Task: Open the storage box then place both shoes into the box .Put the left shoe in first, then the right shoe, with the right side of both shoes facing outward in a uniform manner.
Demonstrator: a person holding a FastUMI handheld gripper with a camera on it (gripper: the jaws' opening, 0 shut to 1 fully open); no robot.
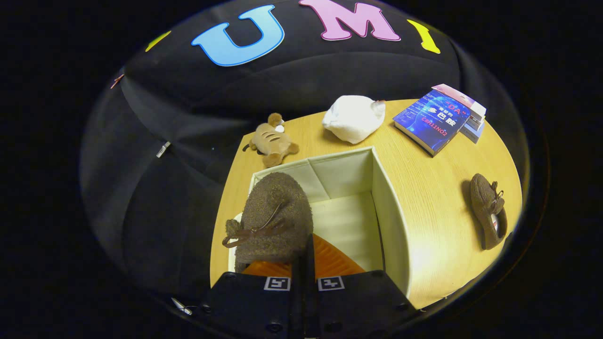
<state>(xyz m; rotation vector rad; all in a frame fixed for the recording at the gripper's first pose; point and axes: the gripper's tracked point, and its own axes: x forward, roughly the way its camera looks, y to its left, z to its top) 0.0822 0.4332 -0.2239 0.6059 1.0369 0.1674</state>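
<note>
Brown fuzzy fabric is what's pinched in the gripper right now: one shoe, with a little bow on top, is held between the fingers, which are pressed nearly together on its heel end. Its long axis runs straight away from the fingers, toe pointing ahead, and it is hung over the near-left part of the open storage box, apparently just above or at the left wall. Whether the sole is touching anything inside can't be told.

So the lid step looks done, and the first shoe is judged to be on its way in. The relation that matters: the box floor lies ahead and slightly to the right of the held shoe, so a small shift that way plus a lowering is probably what's called for before anything is let go. Which side ends up facing outward can't really be checked from this angle.

The second shoe is left lying on the wooden desk near its right edge, well apart from the box, long axis roughly parallel to the box's right wall.

Toward the far edge, a plush toy, a white bundle and a stack of books are parked. Black cloth is hung behind it all.
</note>
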